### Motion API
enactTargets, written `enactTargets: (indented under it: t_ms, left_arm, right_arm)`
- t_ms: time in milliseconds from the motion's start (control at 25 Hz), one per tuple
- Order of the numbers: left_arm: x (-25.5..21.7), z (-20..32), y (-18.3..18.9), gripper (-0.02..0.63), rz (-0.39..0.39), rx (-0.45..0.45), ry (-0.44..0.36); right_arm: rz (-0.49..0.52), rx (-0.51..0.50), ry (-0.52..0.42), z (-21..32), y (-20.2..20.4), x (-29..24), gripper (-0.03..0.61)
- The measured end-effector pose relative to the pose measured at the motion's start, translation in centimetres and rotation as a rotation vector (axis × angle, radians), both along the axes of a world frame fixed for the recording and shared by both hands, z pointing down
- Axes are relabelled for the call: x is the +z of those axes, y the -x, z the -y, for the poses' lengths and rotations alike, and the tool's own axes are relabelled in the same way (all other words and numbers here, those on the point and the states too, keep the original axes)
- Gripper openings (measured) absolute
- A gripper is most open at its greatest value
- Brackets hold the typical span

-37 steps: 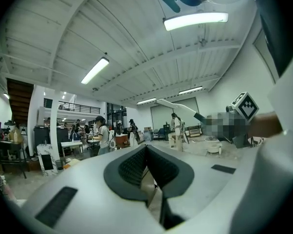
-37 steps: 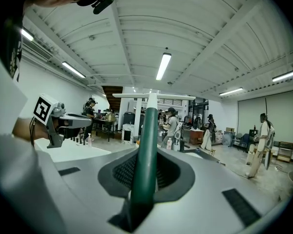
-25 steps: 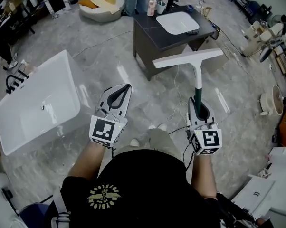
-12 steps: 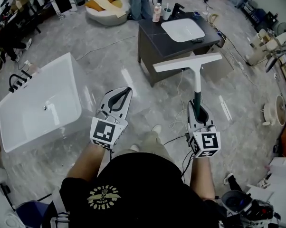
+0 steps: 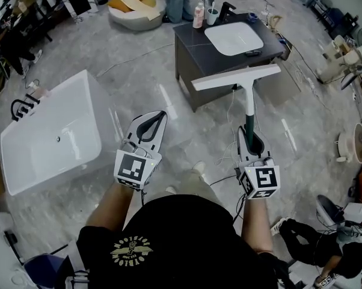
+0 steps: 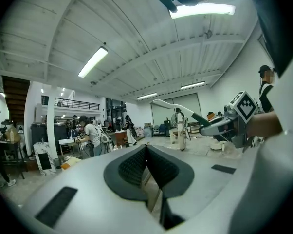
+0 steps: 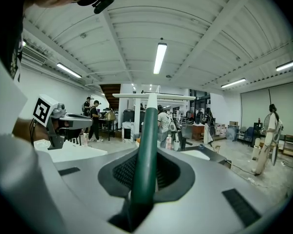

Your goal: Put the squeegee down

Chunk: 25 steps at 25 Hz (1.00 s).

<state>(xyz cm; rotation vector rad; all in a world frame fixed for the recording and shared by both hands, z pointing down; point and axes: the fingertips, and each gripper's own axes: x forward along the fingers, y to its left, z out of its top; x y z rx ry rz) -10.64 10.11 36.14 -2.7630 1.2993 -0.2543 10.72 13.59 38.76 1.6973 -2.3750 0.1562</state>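
The squeegee [image 5: 236, 77] has a long white blade, a white shaft and a dark green handle. My right gripper [image 5: 251, 132] is shut on the green handle and holds the tool out level ahead of me, blade farthest away, over the floor before the dark vanity [image 5: 193, 47]. In the right gripper view the handle [image 7: 147, 130] runs up between the pads. My left gripper [image 5: 159, 117] hangs beside it at the left, shut, with nothing in it; its pads meet [image 6: 146, 151]. The left gripper view shows the squeegee [image 6: 178, 108] off to the right.
A white basin [image 5: 232, 38] sits in the vanity top with bottles and a cup behind it. At the left stands a white bathtub [image 5: 52, 134]. Cables trail over the marble floor [image 5: 223, 155]. A seated person [image 5: 313, 245] and white fixtures [image 5: 349, 140] are at the right.
Both grippers have travelled forward with the person, keeping their pose and the grip on the squeegee. The vanity sits a little nearer, and someone has come into view at the lower right.
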Motion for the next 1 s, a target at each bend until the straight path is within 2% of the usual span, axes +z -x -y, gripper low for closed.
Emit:
enactTargets:
  t_ms: [360, 1000]
  left_arm:
    - [-0.7, 5.7, -3.0, 0.023, 0.006, -0.014, -0.009]
    - [-2.2, 13.3, -8.4, 0.023, -0.001, -0.091, -0.041]
  right_arm:
    - [0.003, -0.022, 0.000, 5.9, -2.6, -0.3, 0.074]
    - [-0.011, -0.109, -0.026, 14.4, -7.9, -1.6, 0.074]
